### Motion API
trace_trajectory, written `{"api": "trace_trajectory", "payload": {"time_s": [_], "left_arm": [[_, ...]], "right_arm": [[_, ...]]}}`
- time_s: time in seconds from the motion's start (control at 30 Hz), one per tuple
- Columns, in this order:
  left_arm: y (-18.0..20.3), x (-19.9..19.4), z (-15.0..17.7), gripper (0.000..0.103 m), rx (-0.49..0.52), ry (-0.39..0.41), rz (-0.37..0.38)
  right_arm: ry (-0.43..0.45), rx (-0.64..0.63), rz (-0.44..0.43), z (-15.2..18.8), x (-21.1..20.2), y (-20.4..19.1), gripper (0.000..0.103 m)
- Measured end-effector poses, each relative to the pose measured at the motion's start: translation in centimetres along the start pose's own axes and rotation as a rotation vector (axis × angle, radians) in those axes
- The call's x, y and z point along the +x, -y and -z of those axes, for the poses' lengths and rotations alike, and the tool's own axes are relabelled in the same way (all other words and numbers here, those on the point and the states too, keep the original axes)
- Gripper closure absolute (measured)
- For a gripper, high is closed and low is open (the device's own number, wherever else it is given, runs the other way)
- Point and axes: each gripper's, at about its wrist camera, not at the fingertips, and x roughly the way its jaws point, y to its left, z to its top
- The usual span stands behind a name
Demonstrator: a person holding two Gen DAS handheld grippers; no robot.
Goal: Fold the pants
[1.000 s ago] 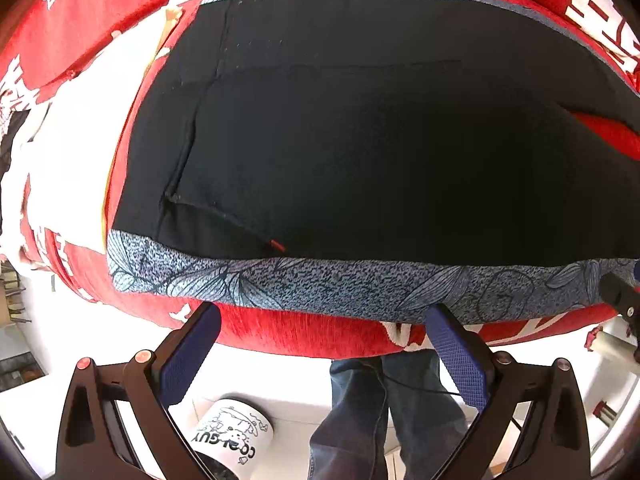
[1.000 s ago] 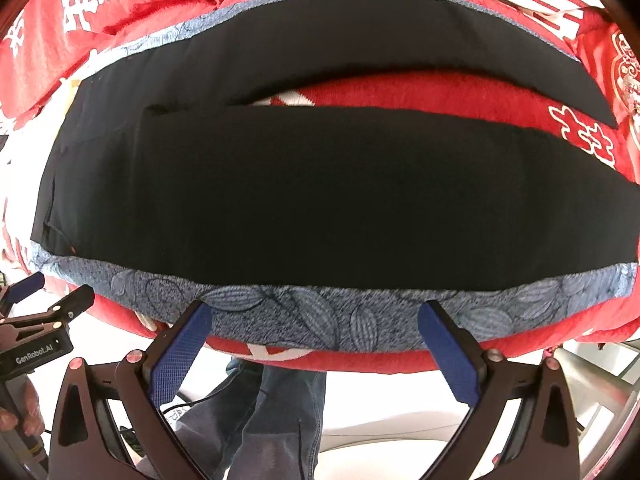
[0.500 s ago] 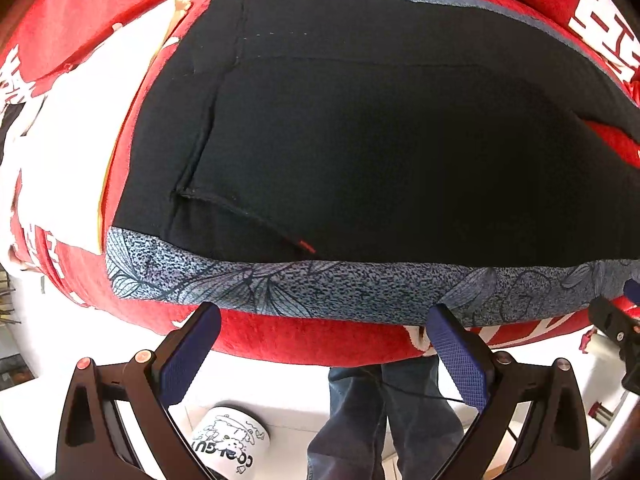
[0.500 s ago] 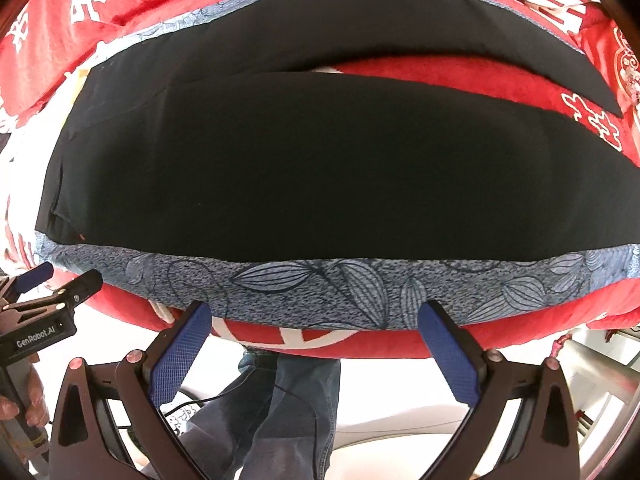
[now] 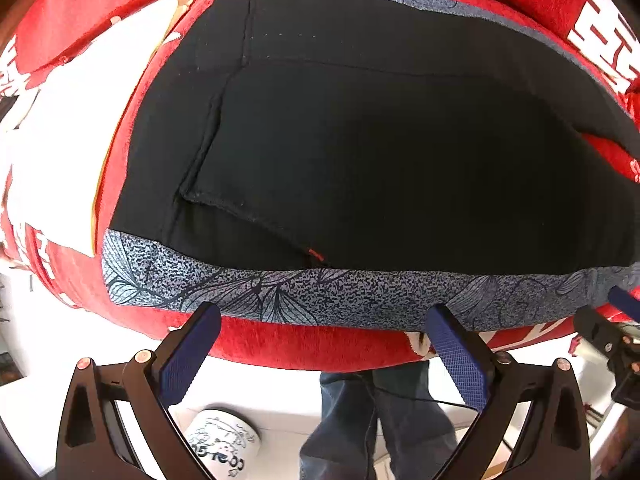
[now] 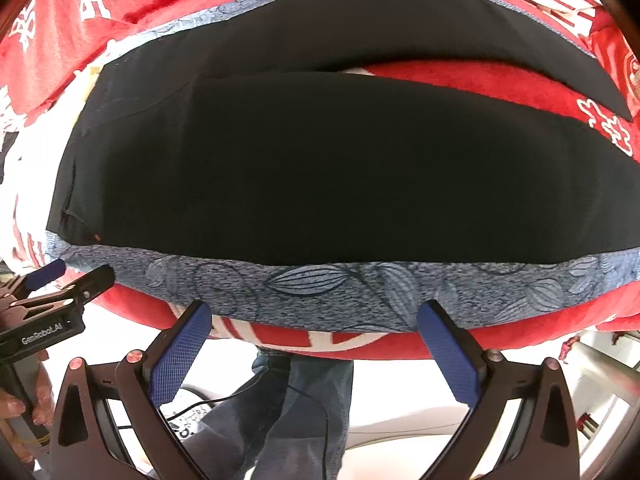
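Black pants (image 5: 380, 160) with a grey-blue leaf-print side stripe (image 5: 340, 296) lie flat on a red cloth (image 5: 300, 344). The two legs lie spread, with red cloth between them in the right wrist view (image 6: 460, 84). The pants (image 6: 320, 168) fill that view. My left gripper (image 5: 324, 320) is open, its blue fingertips (image 5: 192, 344) at the near stripe by the pocket end. My right gripper (image 6: 316, 320) is open at the same stripe (image 6: 320, 284) farther along the leg. Neither holds cloth.
The red cloth has white characters (image 6: 100, 4) and hangs over the near table edge. A white printed cup (image 5: 220, 444) sits on the floor below. The person's jeans legs (image 6: 288, 408) stand at the edge. The left gripper (image 6: 52, 300) shows in the right view.
Both grippers have moved forward and down toward the near stripe of the pants. Their jaws stay open.
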Motion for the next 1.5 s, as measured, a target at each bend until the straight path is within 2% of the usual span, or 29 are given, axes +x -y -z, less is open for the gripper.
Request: {"api": "trace_trajectory", "payload": {"time_s": [0.13,0.3,0.33,0.37,0.4,0.43,0.5,0.63,0.8,0.97,1.0,1.07,1.1,1.13,1.23,1.37,1.5], "left_arm": [[-1.9,-0.6,-0.2,0.000,-0.047,0.037,0.097],[-4.7,-0.5,0.0,0.001,-0.098,0.049,0.184],[-5.4,-0.5,0.1,0.006,-0.111,0.050,0.225],[-5.8,0.0,0.4,0.018,-0.116,0.048,0.244],[-6.2,0.2,0.5,0.023,-0.119,0.038,0.273],[-6.3,0.3,0.7,0.023,-0.121,0.034,0.289],[-6.8,0.2,1.1,0.023,-0.117,0.037,0.311],[-8.0,0.4,1.8,0.023,-0.134,0.030,0.354],[-9.7,0.7,2.9,0.023,-0.179,0.035,0.420],[-9.3,1.4,3.4,0.023,-0.150,0.012,0.425],[-9.2,1.7,3.4,0.023,-0.156,0.002,0.433],[-9.0,2.2,3.7,0.023,-0.178,-0.014,0.464],[-9.0,2.4,3.8,0.023,-0.190,-0.017,0.477],[-8.9,2.5,3.8,0.023,-0.203,-0.017,0.491],[-8.8,2.4,3.2,0.023,-0.267,0.010,0.554],[-9.3,2.0,1.6,0.023,-0.367,0.062,0.647],[-9.8,2.6,0.3,0.023,-0.394,0.087,0.595]], "right_arm": [[0.003,0.008,-0.145,0.0,0.0,-0.7,0.000],[-0.014,0.063,-0.432,0.5,2.1,-2.1,0.002],[-0.023,0.073,-0.474,0.9,2.9,-2.5,0.010],[-0.038,0.088,-0.520,1.1,3.7,-2.8,0.017],[-0.059,0.104,-0.562,1.2,4.5,-3.1,0.032],[-0.076,0.119,-0.599,1.3,5.1,-3.3,0.037],[-0.109,0.138,-0.659,2.0,6.4,-3.6,0.038],[-0.139,0.162,-0.661,3.7,8.5,-3.3,0.038],[-0.046,0.274,-0.744,4.2,9.5,-1.9,0.038],[-0.006,0.415,-0.846,3.9,11.3,-2.0,0.038],[-0.004,0.433,-0.856,3.7,11.4,-2.3,0.040],[0.002,0.465,-0.916,3.4,11.4,-2.6,0.061],[0.009,0.478,-0.956,3.2,11.1,-2.9,0.085],[0.023,0.475,-0.967,2.8,10.5,-2.7,0.089],[0.059,0.409,-0.974,1.6,8.0,-3.2,0.090],[0.066,0.327,-0.954,0.6,6.0,-3.5,0.090],[0.041,0.277,-0.923,0.1,6.0,-4.0,0.090]]}}
